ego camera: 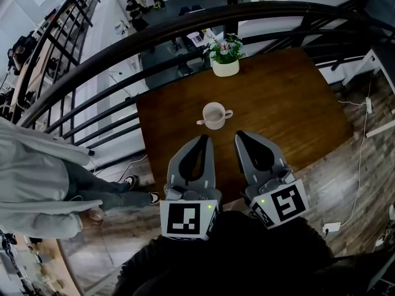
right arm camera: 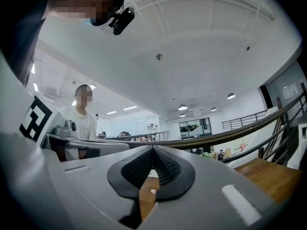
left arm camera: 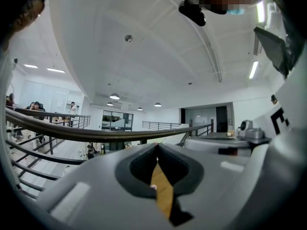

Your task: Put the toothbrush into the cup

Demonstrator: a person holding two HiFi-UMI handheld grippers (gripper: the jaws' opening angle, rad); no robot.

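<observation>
The left gripper [ego camera: 203, 142] and the right gripper [ego camera: 241, 137] lie side by side on the near side of the cup [ego camera: 214, 121], just short of it. Both point roughly level, jaws pressed together, nothing between them.

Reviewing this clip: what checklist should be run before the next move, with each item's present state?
1. Toothbrush located: not ok. No toothbrush shows in any view.
2. Cup ready: ok. The cup stands upright near the middle of the table, apart from both grippers.
3. Left gripper free: ok. Its jaws are together with nothing between them.
4. Right gripper free: ok. Its jaws are together and it holds nothing.
5. Jaws ready to grasp: not ok. Both are shut and would need opening first.
6. Space around the cup: ok. The potted plant sits at the far edge, well away from the cup.
</observation>
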